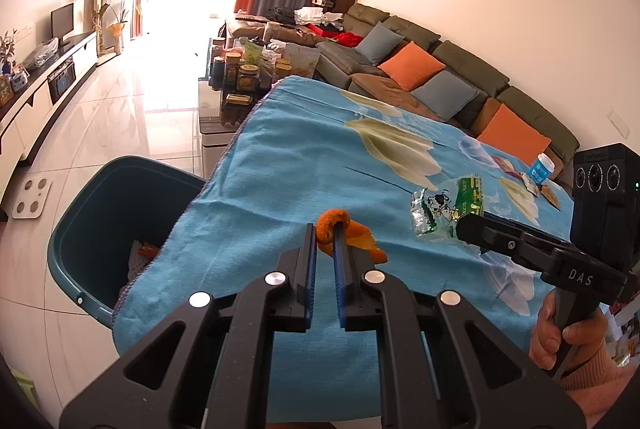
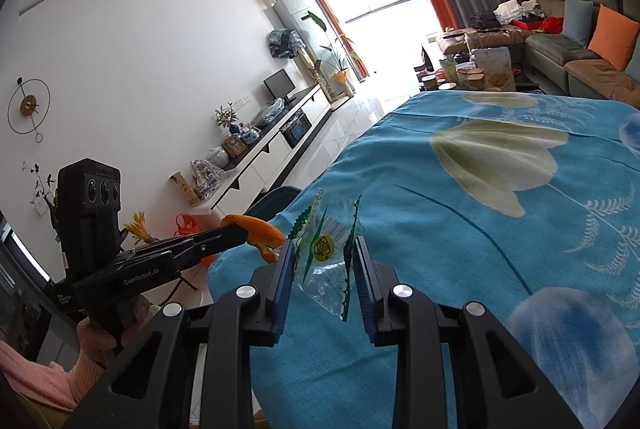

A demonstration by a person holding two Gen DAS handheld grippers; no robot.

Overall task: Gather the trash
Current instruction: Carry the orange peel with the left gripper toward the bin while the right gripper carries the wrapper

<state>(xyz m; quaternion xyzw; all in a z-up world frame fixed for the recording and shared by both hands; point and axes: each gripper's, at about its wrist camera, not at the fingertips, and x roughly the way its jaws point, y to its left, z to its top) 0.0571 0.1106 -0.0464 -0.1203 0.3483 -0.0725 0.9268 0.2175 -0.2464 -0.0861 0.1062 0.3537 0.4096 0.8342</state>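
Already orange peel [image 1: 334, 229] between left gripper [image 1: 325, 235] fingers

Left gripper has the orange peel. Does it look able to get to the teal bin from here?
Probably yes. The left gripper, shut on the orange peel, sits near the blue tablecloth edge; the open teal bin stands just beyond it on the left, nothing between.

Sunlit tiled lounge [image 1: 120, 117] — olive sofa [image 1: 460, 69]

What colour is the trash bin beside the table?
Dark teal trash bin, clearest in the left wrist view.
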